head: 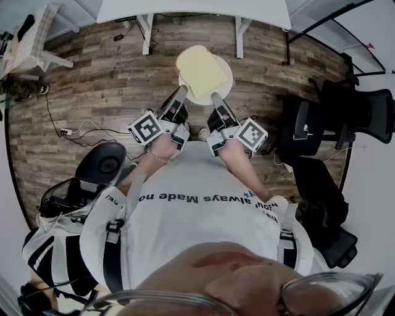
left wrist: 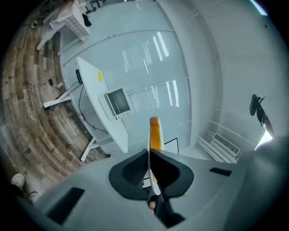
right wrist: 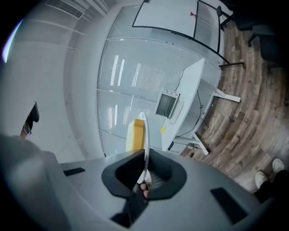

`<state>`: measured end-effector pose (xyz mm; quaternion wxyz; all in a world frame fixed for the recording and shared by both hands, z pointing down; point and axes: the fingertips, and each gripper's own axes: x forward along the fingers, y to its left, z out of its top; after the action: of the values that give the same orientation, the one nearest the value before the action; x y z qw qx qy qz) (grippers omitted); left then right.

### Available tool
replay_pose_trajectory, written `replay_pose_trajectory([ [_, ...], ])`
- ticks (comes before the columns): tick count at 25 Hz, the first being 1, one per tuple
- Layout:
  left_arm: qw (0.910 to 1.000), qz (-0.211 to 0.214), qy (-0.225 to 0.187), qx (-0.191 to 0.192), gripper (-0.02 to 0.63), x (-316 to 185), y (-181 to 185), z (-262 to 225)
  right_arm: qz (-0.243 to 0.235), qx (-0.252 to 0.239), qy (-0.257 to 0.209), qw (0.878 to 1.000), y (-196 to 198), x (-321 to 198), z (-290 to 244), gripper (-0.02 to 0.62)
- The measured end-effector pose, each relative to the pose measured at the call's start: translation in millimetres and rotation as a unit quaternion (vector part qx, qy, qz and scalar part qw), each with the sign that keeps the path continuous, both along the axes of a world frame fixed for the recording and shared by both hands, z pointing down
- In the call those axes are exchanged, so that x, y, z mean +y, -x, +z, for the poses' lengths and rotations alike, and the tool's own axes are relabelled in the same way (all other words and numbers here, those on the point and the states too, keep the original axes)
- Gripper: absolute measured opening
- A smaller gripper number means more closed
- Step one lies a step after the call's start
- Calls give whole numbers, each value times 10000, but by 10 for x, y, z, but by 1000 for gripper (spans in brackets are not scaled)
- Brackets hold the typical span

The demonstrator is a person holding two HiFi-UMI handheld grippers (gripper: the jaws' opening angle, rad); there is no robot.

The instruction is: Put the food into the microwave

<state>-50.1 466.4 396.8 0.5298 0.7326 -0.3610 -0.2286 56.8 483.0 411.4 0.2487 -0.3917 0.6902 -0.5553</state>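
Note:
A white round plate (head: 219, 83) carries a pale yellow slice of bread (head: 199, 70), held in the air over the wooden floor. My left gripper (head: 180, 92) is shut on the plate's left rim and my right gripper (head: 216, 98) is shut on its right rim. In the left gripper view the plate (left wrist: 148, 143) shows edge-on between the jaws of the left gripper (left wrist: 150, 159), with the bread (left wrist: 155, 135) beside it. The right gripper view shows the same: the plate (right wrist: 145, 135), the bread (right wrist: 135, 135) and the right gripper (right wrist: 144, 168). The microwave (left wrist: 118, 102) (right wrist: 166, 104) stands on a white table ahead.
The white table (head: 185, 11) spans the far side of the room. Black office chairs (head: 308, 126) stand at the right. A black round seat (head: 105, 162) and bags sit at the left. Cables (head: 77, 131) lie on the floor.

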Motion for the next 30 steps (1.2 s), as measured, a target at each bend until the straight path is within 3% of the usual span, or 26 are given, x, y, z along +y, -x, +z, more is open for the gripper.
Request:
replay_pose_trajectory([
  [16,9999,83,26,69,18,0,132,86,83,52,-43,9999,127,-1,48,23],
  [24,9996,203,131,170,18,-116,499,126,203,69,8,9998,505,-95,63,23],
  [30,9996,282,-75,5,19,-193,557,129,197,87,50,9998,553,-146,127,23],
])
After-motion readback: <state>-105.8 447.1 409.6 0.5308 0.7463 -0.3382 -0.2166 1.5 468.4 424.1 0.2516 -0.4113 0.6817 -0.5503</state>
